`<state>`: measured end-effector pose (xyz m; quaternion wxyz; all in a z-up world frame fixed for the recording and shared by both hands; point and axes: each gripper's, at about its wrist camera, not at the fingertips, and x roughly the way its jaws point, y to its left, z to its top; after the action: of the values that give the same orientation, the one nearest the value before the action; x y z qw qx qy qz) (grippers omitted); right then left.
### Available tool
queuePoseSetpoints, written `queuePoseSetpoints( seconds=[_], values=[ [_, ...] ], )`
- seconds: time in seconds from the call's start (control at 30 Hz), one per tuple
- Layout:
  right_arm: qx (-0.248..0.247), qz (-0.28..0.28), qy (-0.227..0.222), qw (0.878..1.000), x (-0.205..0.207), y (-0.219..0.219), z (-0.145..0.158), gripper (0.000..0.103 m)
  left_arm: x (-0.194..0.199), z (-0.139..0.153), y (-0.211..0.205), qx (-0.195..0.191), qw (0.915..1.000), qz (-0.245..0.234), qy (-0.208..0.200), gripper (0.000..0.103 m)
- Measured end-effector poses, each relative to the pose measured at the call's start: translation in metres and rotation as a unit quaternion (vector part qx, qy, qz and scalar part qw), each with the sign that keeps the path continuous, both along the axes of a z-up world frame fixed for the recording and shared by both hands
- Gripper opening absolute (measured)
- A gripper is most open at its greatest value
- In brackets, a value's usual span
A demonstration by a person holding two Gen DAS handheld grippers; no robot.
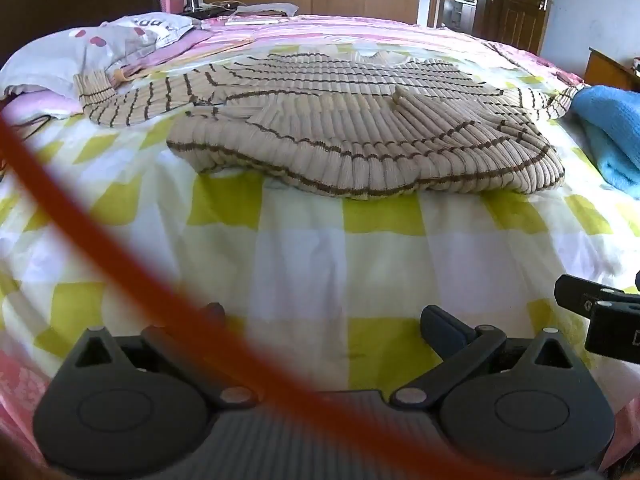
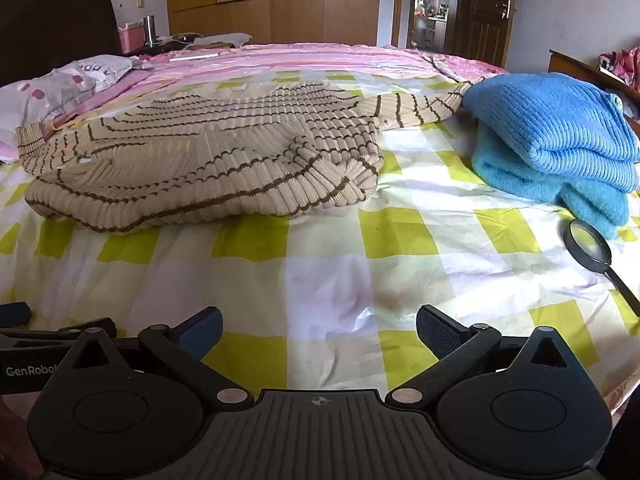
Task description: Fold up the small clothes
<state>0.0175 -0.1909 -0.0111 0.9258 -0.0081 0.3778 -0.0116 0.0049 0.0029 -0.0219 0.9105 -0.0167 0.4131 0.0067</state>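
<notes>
Both of your tools are released now, with the jaws standing wide and nothing between them: the left tool (image 1: pixel 324 320) and the right tool (image 2: pixel 320 324) hang side by side over the near part of the bed (image 2: pixel 332 280), above the yellow and white checked sheet, and both are tilted down toward it. The thing to fold, the beige striped sweater (image 2: pixel 208 160), lies spread on the bed straight ahead of you, on the far side of a bare strip of sheet, so no tool touches it. Its long axis runs from left to right across your view: one sleeve (image 1: pixel 120 100) reaches out to the far left near the pillow (image 1: pixel 80 52), and the other sleeve (image 2: pixel 424 108) goes to the far right until it meets the folded blue sweater (image 2: pixel 556 132). The ribbed hem (image 1: pixel 360 168) is the edge nearest to you, and it looks already a little rolled up. In the left view the hem stands almost in front of the tool; in the right view the body of the sweater lies more to the left, so I judge the left tool is nearer to the left half and the right tool to the right sleeve. A magnifying glass (image 2: pixel 588 246) lies on the sheet at your near right, beside the blue sweater; please keep away from it when you reach. An orange cable (image 1: pixel 120 264), blurred, crosses the left view.
</notes>
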Motion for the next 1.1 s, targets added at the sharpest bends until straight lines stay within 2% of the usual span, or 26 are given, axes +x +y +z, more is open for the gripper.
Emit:
queuePoseSetpoints(
  seconds=[0.67, 0.87, 1.1],
  values=[
    [0.025, 0.006, -0.008, 1.0, -0.004, -0.006, 0.007, 0.103, -0.003, -0.001, 0.005, -0.014, 0.9998, 0.0, -0.016, 0.103],
    [0.031, 0.008, -0.01, 0.999, -0.004, -0.008, 0.007, 0.103, -0.008, 0.006, 0.003, -0.002, 0.999, 0.005, -0.044, 0.103],
    [0.039, 0.017, -0.01, 0.999, -0.004, -0.008, 0.008, 0.102, -0.011, 0.013, 0.004, -0.013, 0.9977, -0.004, -0.066, 0.103]
  ],
)
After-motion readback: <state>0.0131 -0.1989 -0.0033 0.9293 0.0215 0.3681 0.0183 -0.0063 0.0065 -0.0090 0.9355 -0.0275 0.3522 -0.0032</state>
